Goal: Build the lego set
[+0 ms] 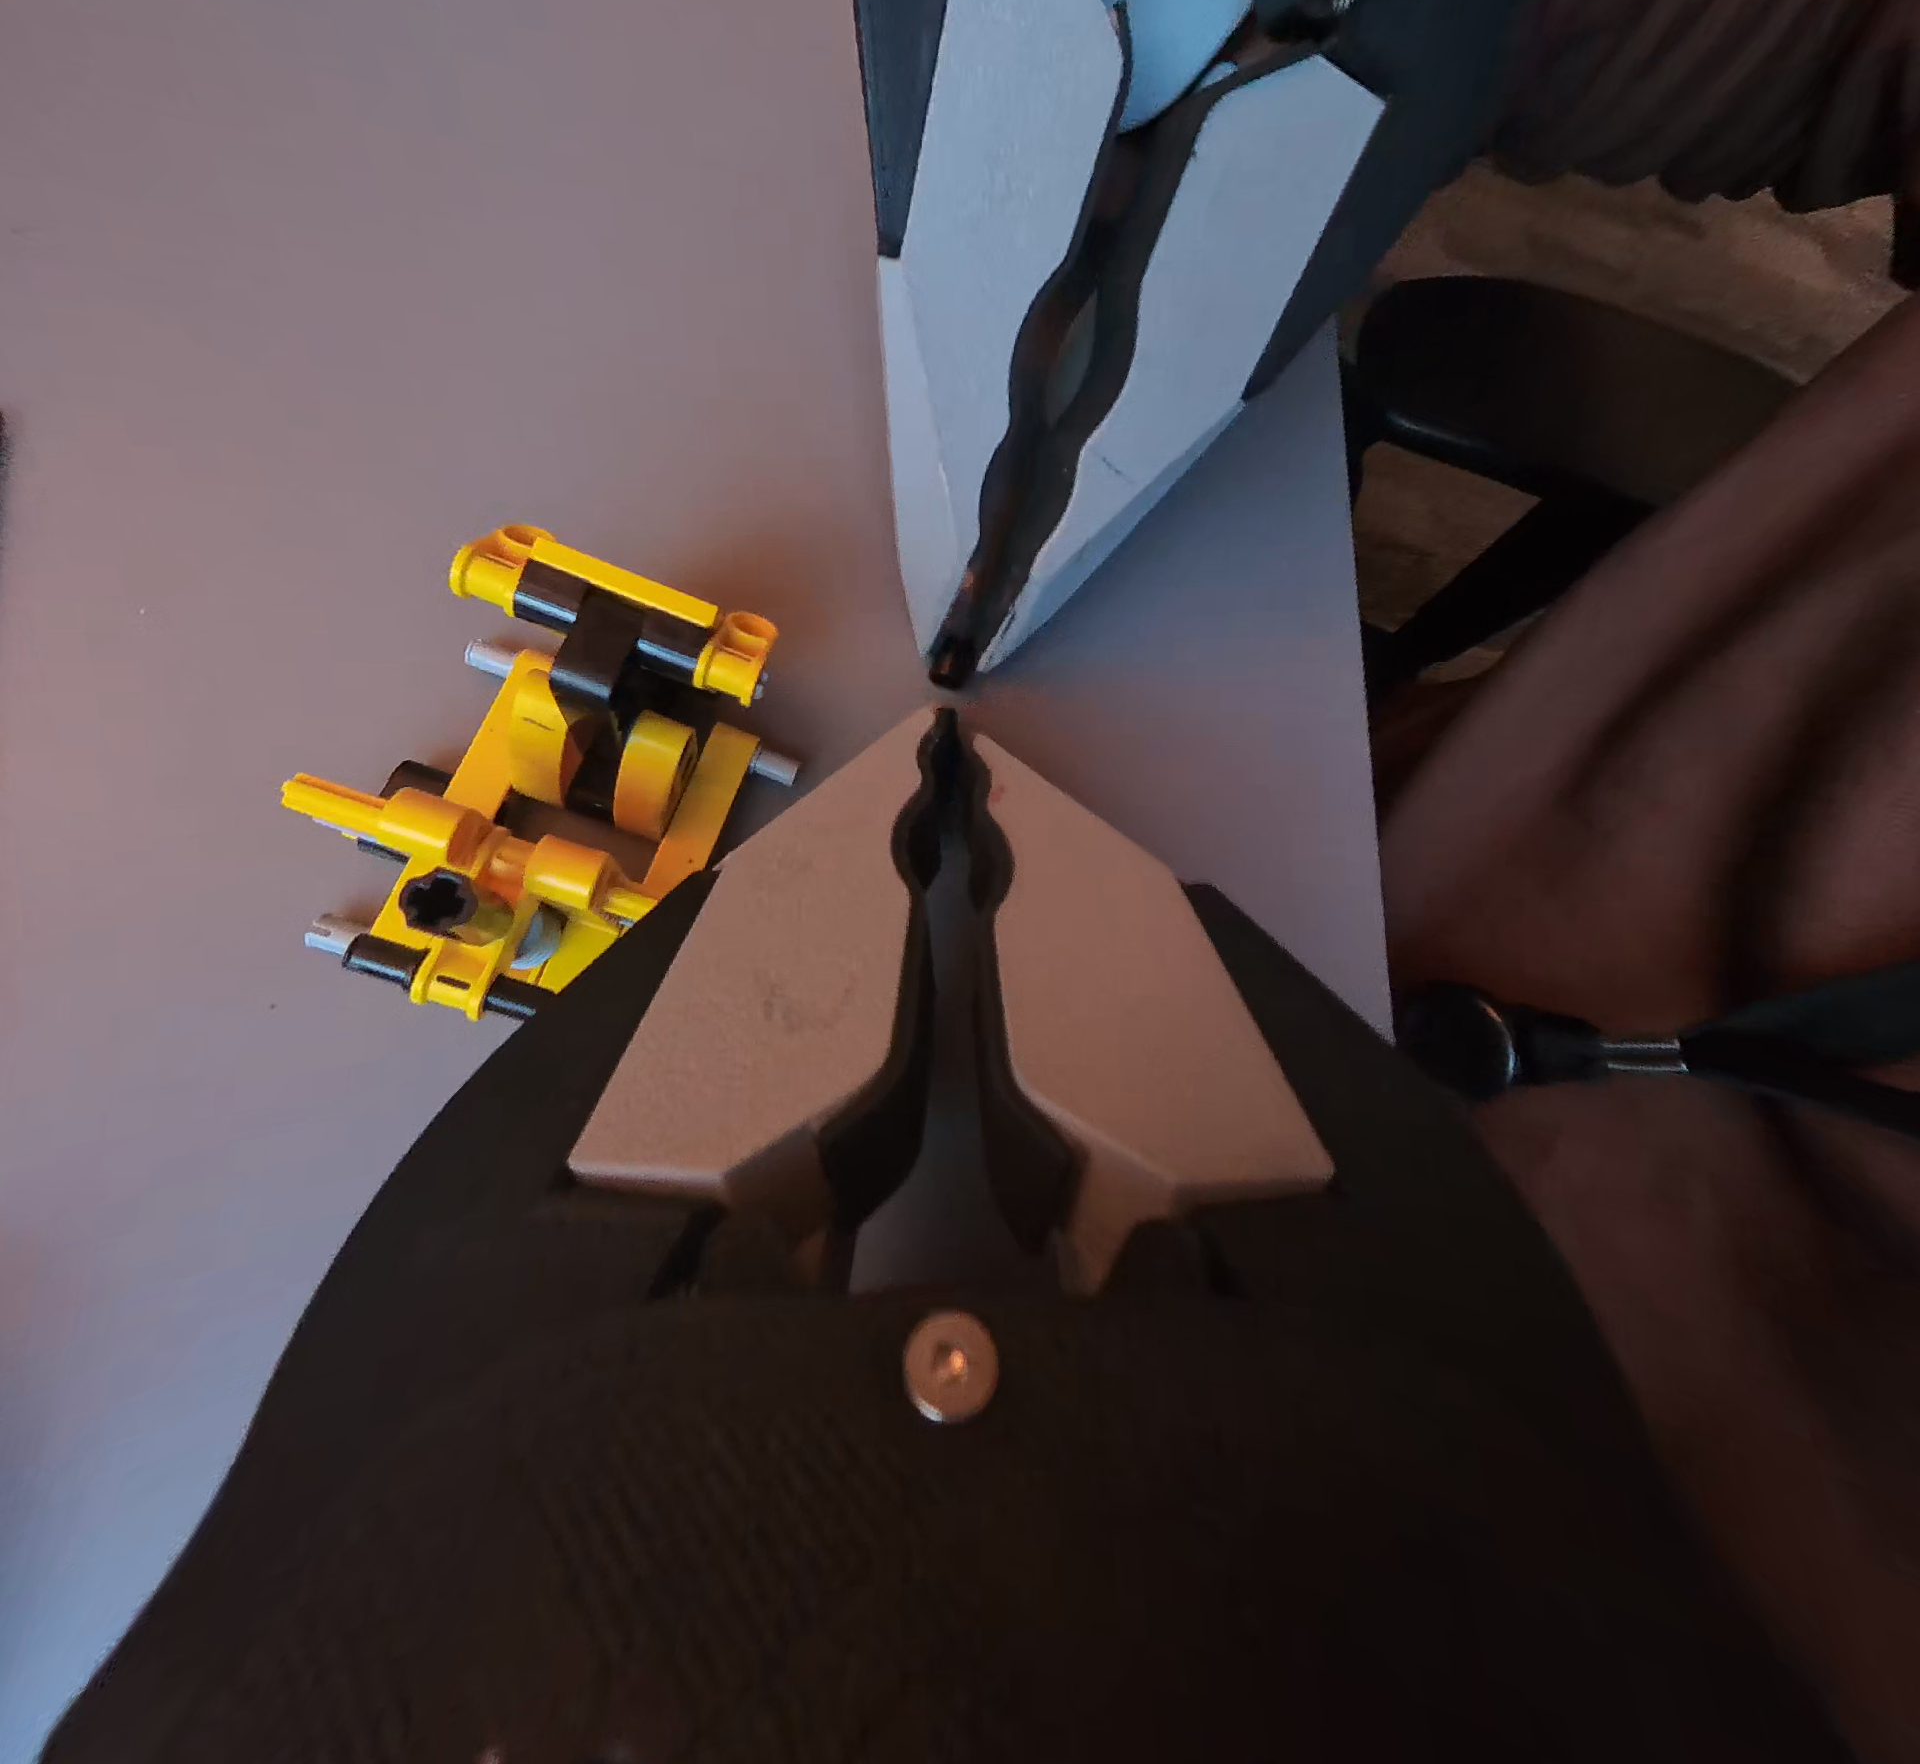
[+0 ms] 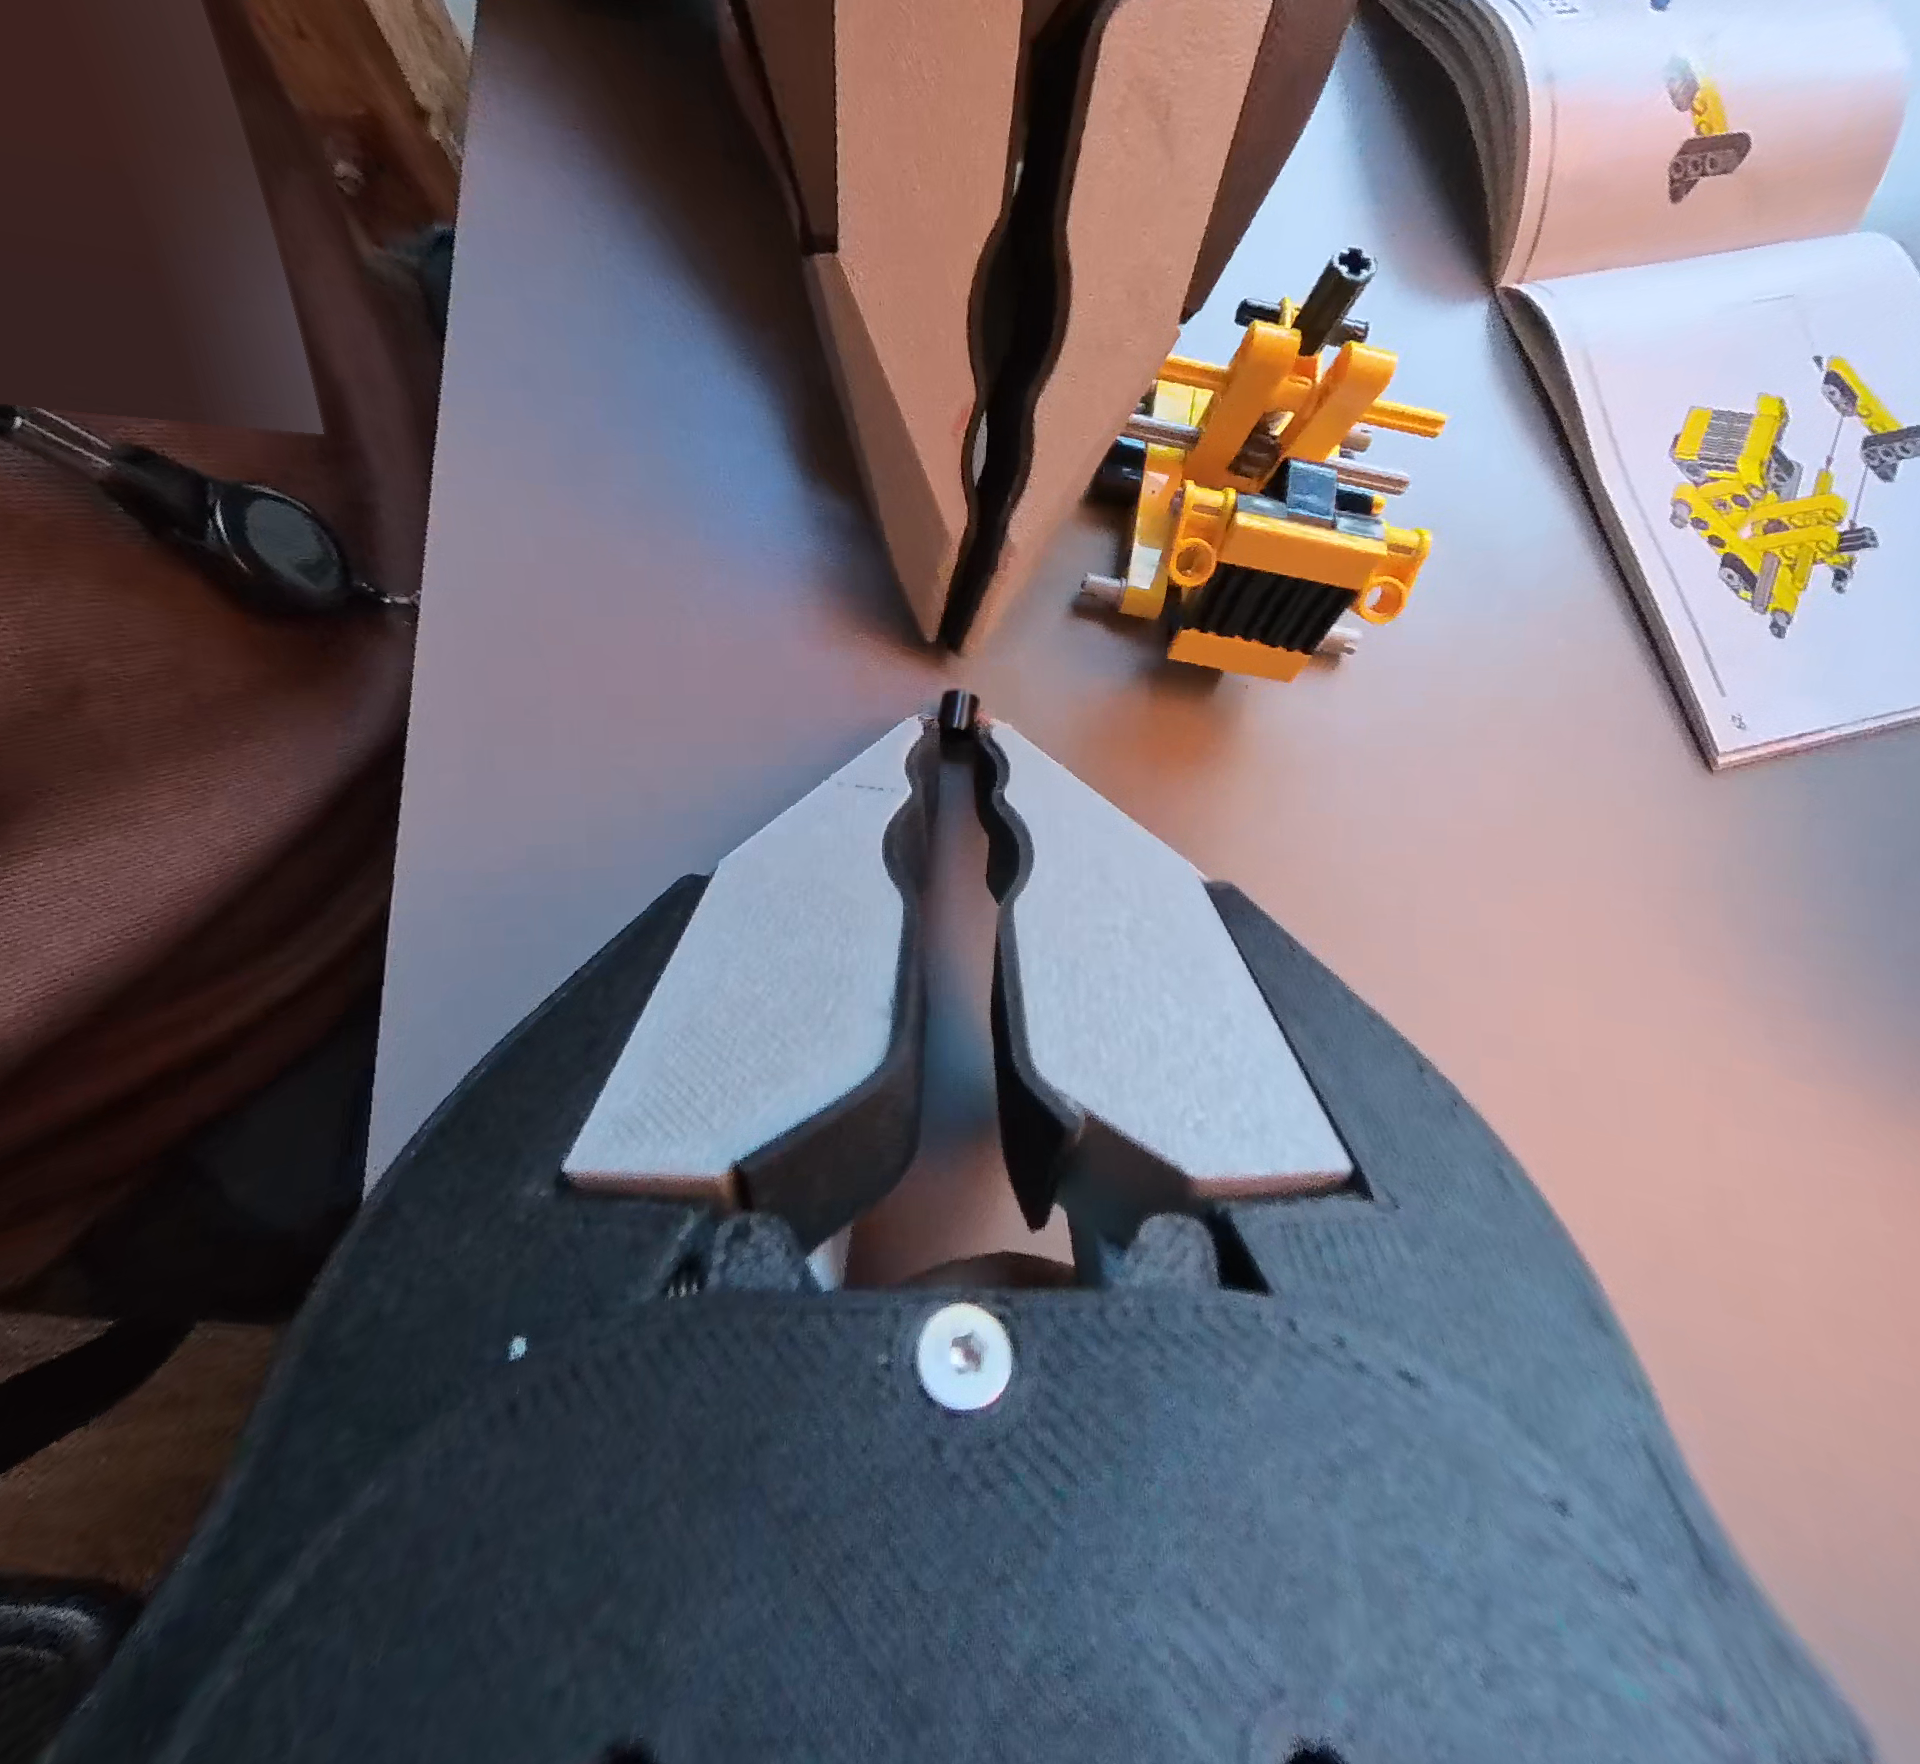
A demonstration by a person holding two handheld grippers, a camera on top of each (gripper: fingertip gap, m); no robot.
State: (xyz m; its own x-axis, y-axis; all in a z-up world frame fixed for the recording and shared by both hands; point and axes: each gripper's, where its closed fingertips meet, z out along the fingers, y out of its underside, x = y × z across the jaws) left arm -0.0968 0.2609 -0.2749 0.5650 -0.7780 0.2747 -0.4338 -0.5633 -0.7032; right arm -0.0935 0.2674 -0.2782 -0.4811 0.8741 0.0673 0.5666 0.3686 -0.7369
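My right gripper point(image 2: 958, 725) is shut on a small black pin point(image 2: 958, 706) that sticks out past its fingertips, just above the grey table point(image 2: 644, 467). The pin also shows in the left wrist view point(image 1: 949, 665), at the tip of the right gripper coming down from the top. My left gripper point(image 1: 943, 717) is shut, with nothing visible between its pads; its tip points at the pin from a short gap away. It also shows in the right wrist view point(image 2: 951, 634). The partly built yellow and black lego model point(image 1: 540, 779) point(image 2: 1268, 509) stands on the table beside the grippers.
An open instruction booklet point(image 2: 1714, 467) lies beyond the model. The table edge point(image 1: 1361, 675) runs close beside both grippers, with a person's dark clothing point(image 1: 1662, 831) and a black chair point(image 1: 1538, 384) past it. A black clip on a cord point(image 2: 249, 540) hangs at the edge. My two grippers' fingertips are within a few centimetres of each other.
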